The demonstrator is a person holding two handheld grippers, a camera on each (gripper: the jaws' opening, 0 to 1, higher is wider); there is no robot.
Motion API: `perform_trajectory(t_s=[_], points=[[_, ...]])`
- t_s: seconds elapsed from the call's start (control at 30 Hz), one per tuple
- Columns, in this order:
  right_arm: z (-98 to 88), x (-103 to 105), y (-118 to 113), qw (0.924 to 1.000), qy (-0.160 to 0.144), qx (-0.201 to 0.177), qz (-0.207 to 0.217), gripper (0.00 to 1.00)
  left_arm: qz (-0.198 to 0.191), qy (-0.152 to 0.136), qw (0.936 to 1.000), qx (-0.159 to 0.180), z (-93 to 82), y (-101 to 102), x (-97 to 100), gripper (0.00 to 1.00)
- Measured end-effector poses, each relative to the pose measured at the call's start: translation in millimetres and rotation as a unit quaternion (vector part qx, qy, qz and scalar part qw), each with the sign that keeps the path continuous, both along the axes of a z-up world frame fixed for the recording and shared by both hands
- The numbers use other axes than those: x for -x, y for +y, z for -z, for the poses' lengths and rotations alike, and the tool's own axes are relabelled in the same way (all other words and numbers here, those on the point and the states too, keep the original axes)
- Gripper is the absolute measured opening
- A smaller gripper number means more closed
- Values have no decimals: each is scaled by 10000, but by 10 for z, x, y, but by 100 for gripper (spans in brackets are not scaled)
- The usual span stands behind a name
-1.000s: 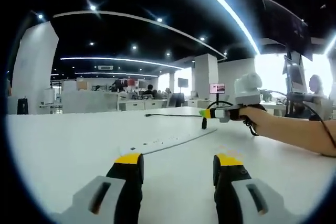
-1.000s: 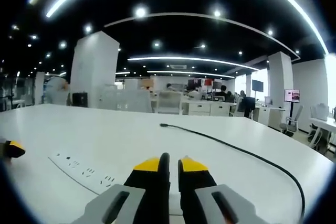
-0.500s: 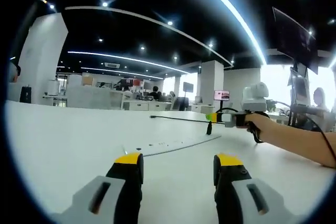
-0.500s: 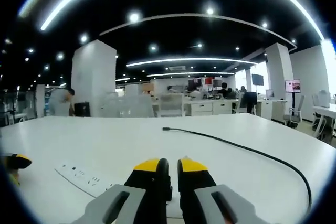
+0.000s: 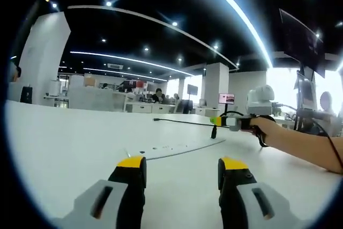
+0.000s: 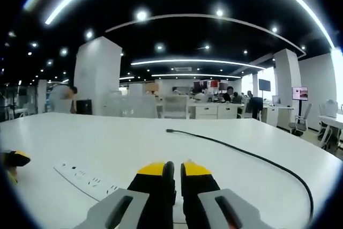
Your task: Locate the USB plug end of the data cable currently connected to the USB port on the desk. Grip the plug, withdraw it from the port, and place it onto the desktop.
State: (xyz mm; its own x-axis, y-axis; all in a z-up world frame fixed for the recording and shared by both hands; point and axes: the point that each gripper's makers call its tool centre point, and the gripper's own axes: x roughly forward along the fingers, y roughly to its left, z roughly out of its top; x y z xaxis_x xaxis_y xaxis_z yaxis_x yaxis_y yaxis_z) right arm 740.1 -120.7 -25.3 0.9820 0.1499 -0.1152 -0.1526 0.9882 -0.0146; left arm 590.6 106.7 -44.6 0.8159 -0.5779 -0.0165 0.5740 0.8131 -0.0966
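Left tongs (image 5: pixel 181 167) stand with jaws wide apart and nothing between them, hovering low over the white desk (image 5: pixel 64 148) and apparently idle. In the left gripper view, one white power strip (image 5: pixel 171 147) lies flat on the desk ahead of the jaws. Beyond it the right tongs (image 5: pixel 215 120) come in from the right, held in the person's hand (image 5: pixel 263 127) above the desk. A small dark plug (image 5: pixel 214 132) hangs just under their tip, and one black cable (image 5: pixel 182 122) runs away from there across the desk. The plug looks clear of the strip and raised off the surface, so I judge it already withdrawn and awaiting placement.

In the right gripper view, the right tongs (image 6: pixel 172 171) show jaws nearly together; whatever they pinch is hidden between the yellow tips, so the grip itself cannot be confirmed here. The same single power strip (image 6: pixel 86 177) lies to the left, and the one black cable (image 6: pixel 252 156) curves across the desk (image 6: pixel 134 138), its far end (image 6: pixel 169 131) resting free on the surface. A yellow tip of the left tongs (image 6: pixel 13 159) shows at the left edge.
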Motion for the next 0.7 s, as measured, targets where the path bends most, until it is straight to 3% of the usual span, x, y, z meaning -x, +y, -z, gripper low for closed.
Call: perform_trajectory(t_s=[0.27, 0.7], points=[[5, 30, 9, 9999, -41, 80, -107, 12, 0, 9, 10000, 5, -2, -8, -20, 54], [63, 80, 14, 9971, -161, 673, -304, 15, 7, 13, 10000, 26, 4, -27, 20, 54]])
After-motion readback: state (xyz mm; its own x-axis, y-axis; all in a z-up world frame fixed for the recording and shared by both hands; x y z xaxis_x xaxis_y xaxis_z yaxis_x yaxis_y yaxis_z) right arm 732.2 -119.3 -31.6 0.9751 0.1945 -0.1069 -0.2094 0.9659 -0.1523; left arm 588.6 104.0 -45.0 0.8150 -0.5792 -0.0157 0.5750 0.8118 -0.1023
